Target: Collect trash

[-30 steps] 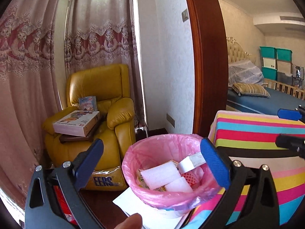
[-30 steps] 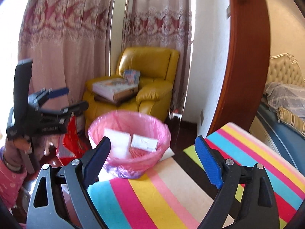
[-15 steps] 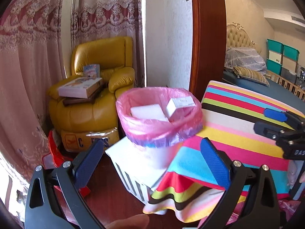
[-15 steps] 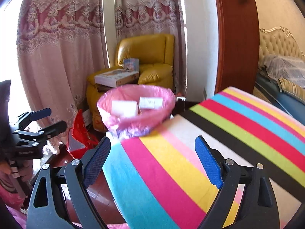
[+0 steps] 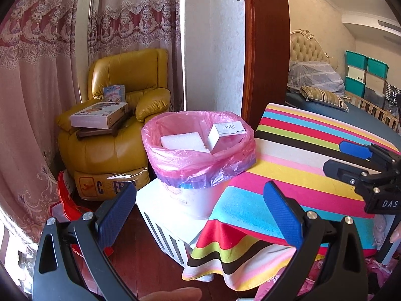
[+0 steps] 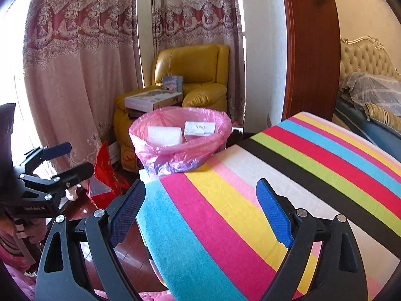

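Held apart and empty, the left gripper [image 5: 198, 215] and right gripper [image 6: 200, 215] are seen nearest; beyond them, past the far left corner of the striped table [image 6: 288, 188], the pink-lined bin [image 5: 198, 160] is found, nearer the left gripper, with white boxes [image 5: 225, 131] inside

The left gripper [image 5: 198, 215] stands spread wide with nothing between its blue pads. Dead ahead at twelve o'clock sits the pink-lined bin [image 5: 198, 150] on a white crate [image 5: 165, 220], white boxes [image 5: 226, 131] inside. At three o'clock the right gripper [image 5: 348, 159] hovers agape over the striped cloth [image 5: 288, 155]; yellow armchair [image 5: 117, 125] at ten
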{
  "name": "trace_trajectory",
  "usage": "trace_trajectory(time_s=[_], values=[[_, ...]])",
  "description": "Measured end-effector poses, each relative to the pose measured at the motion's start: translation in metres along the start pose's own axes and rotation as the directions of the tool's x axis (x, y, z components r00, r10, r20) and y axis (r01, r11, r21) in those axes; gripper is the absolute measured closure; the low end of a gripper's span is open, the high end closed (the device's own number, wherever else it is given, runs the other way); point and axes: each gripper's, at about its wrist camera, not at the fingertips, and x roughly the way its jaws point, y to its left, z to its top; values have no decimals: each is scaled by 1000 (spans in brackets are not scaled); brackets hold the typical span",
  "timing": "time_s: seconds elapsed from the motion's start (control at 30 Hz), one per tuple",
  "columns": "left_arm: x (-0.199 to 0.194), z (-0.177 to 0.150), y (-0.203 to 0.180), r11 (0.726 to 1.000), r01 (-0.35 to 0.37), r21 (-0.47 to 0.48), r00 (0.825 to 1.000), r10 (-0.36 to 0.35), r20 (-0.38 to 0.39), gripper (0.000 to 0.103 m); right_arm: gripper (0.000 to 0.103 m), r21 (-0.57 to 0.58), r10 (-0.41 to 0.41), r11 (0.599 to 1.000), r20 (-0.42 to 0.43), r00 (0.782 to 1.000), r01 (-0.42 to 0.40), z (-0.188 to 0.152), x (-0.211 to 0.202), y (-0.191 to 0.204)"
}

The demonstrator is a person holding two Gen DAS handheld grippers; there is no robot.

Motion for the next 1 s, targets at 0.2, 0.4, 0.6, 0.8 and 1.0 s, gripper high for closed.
trace_trajectory(time_s=[0.2, 0.4, 0.6, 0.8, 1.0], values=[[-2, 0, 2, 1000, 12, -16, 1000, -12, 17, 5, 19, -3, 3, 1000, 22, 1000, -3, 2, -4, 1], [-2, 0, 2, 1000, 12, -17, 1000, -12, 27, 5, 19, -2, 5, 1000, 19, 1000, -5, 2, -4, 1], [0, -1, 3, 1000, 14, -23, 1000, -13, 21, 5, 19, 1, 5, 1000, 17, 1000, -5, 1, -4, 0], [0, -1, 2, 1000, 10, -16, 1000, -10, 24, 5, 19, 3, 3, 1000, 18, 1000, -3, 1, -3, 0], [0, -2, 1, 1000, 12, -16, 1000, -12, 23, 5, 19, 2, 3, 1000, 17, 1000, -3, 1, -3, 0]])
